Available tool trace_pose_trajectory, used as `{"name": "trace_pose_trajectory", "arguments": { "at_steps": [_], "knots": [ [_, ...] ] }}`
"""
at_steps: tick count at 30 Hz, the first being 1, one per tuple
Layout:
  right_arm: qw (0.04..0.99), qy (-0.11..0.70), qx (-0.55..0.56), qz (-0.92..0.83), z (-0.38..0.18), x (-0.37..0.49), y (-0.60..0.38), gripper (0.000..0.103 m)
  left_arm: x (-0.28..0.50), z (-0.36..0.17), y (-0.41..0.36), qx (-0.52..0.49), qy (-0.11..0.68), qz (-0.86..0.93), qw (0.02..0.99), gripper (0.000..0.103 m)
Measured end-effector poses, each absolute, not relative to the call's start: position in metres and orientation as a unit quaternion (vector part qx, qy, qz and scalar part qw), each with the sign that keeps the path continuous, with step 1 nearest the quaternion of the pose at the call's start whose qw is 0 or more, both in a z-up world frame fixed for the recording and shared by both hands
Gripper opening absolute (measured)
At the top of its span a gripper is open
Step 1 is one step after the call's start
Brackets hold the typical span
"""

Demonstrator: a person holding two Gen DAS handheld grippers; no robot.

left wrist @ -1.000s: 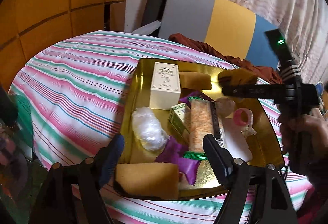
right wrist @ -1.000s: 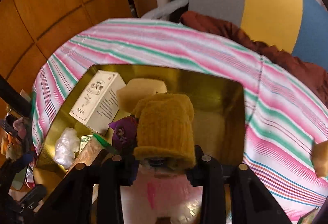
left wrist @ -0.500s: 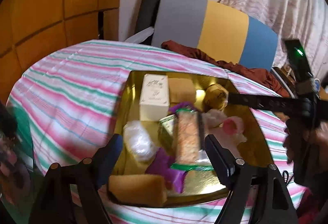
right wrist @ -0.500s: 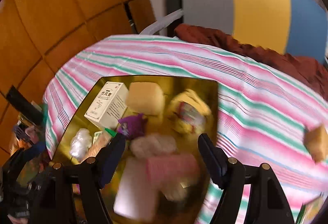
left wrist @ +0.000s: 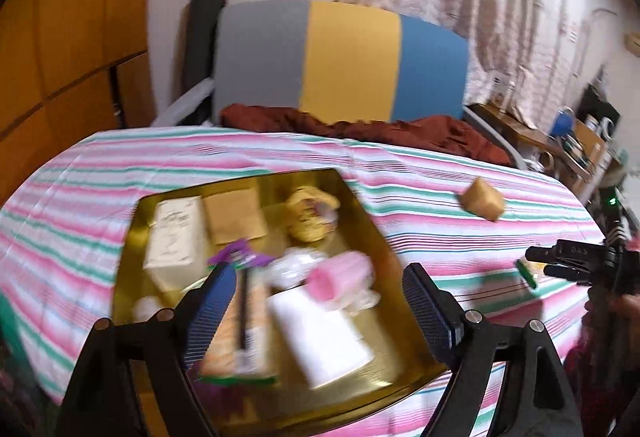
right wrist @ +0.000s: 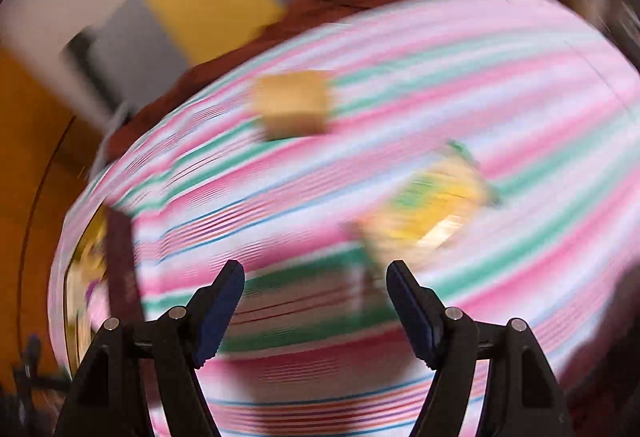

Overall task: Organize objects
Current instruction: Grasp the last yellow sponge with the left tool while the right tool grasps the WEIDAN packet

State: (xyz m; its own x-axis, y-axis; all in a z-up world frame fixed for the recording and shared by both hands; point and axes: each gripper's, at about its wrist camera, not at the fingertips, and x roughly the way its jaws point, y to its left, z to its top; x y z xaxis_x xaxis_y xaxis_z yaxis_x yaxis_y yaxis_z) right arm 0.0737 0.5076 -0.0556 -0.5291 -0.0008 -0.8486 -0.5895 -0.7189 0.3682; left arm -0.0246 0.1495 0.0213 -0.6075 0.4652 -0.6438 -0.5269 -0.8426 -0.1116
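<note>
Left wrist view: your left gripper (left wrist: 316, 301) hangs over the near edge of the gold tray (left wrist: 376, 237), its jaws spread and just now widening further, nothing pinched between them. A second ago your right gripper (right wrist: 314, 301) clamped a mustard knitted roll (left wrist: 310, 213) over the tray; that roll now lies inside the tray's far right part, and the right gripper has swung off to the striped tablecloth (right wrist: 440, 49), jaws having sprung apart and empty. One tray, two tan sponge blocks visible in the tray a second ago, and one tan block (left wrist: 482, 199) left out on the cloth. One white box (left wrist: 176, 233) sits far left in the tray, one pink roll (left wrist: 340, 275) near its middle. A blurred yellow-green packet (right wrist: 432, 205) lies on the cloth just ahead of the right jaws.
</note>
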Motion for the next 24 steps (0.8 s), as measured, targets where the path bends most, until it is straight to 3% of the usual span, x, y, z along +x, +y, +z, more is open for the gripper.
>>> {"name": "trace_pose_trajectory", "arguments": {
  "at_steps": [4,7,13,17,21,24],
  "knots": [
    [0.226,0.401,-0.447,0.767,-0.079,0.082,0.545,0.075,-0.022,0.030,0.185,-0.340,0.064,0.884,0.313,0.089],
    [0.243,0.412,-0.445,0.757,-0.082,0.073,0.556,0.075,-0.021,0.034,0.211,-0.337,0.085,0.876,0.334,0.092],
    [0.253,0.381,-0.468,0.756,-0.082,0.039,0.565,0.079,-0.025,0.038,0.256,-0.346,0.109,0.854,0.373,0.093],
    [0.228,0.297,-0.526,0.764,-0.086,0.013,0.563,0.079,-0.035,0.038,0.285,-0.357,0.121,0.839,0.391,0.095],
    [0.209,0.229,-0.551,0.774,-0.084,0.010,0.562,0.052,-0.049,0.037,0.318,-0.371,0.132,0.824,0.406,0.096],
    [0.194,0.239,-0.544,0.780,-0.084,0.018,0.569,0.048,-0.063,0.029,0.349,-0.395,0.136,0.810,0.411,0.096]
  ]
}}
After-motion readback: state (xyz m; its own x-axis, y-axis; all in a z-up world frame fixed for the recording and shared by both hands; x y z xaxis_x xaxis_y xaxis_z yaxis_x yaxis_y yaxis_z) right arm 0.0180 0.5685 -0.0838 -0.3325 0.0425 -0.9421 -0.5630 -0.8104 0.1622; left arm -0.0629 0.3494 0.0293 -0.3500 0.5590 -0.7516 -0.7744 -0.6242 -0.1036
